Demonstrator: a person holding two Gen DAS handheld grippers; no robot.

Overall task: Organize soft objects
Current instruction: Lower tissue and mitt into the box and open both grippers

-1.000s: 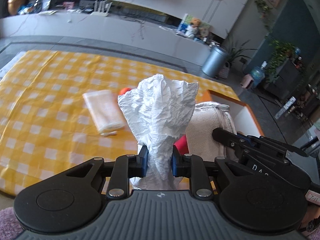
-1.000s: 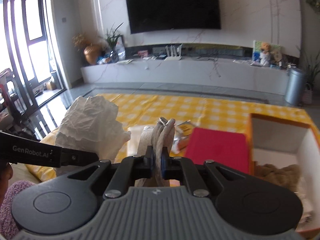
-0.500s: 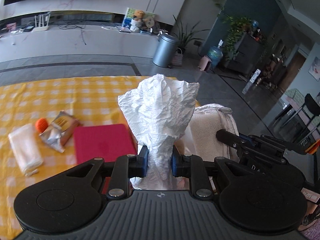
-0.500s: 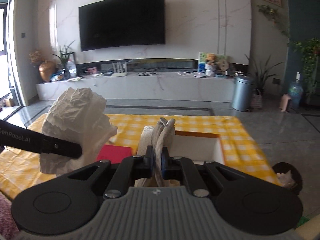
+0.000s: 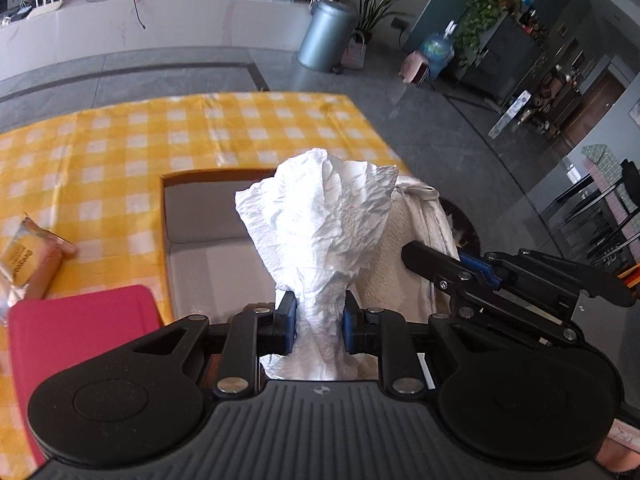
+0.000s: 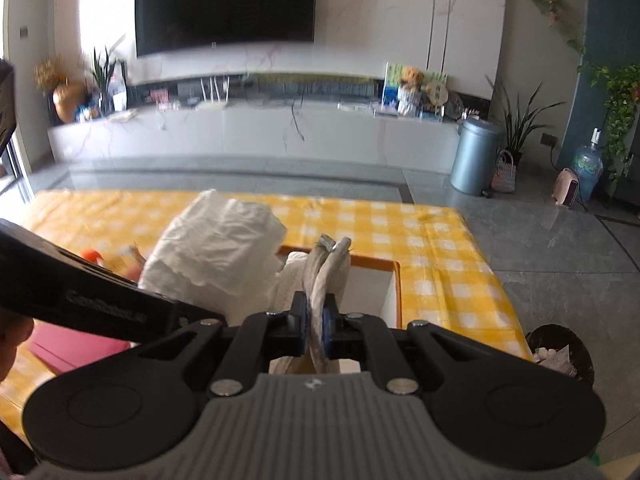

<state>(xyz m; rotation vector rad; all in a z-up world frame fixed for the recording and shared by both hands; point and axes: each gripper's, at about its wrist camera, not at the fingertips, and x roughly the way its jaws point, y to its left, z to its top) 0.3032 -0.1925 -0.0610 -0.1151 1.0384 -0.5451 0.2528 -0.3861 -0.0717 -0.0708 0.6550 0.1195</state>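
Note:
My left gripper [image 5: 319,325] is shut on a crumpled white paper towel [image 5: 320,224], which stands up between its blue pads. Beside it on the right, my right gripper [image 6: 316,326] is shut on a folded beige towel [image 6: 326,272], whose hem sticks up past the pads. In the left wrist view the same beige towel [image 5: 396,256] hangs just right of the paper towel, with the right gripper's black arm [image 5: 500,276] across it. Both bundles hang over an open orange-rimmed box [image 5: 208,248] with a pale inside. The paper towel [image 6: 218,256] also shows left in the right wrist view.
The box [image 6: 372,288] stands on a yellow checked tablecloth [image 5: 120,152] near the table's right end. A red flat lid [image 5: 80,328] and a snack packet [image 5: 28,256] lie left of it. A dark waste bin [image 6: 560,354] sits on the floor past the table edge.
Both grippers have swept to the right across the table with their cloths. The rolled cloth at left has left the view, and the open box now lies straight under them.

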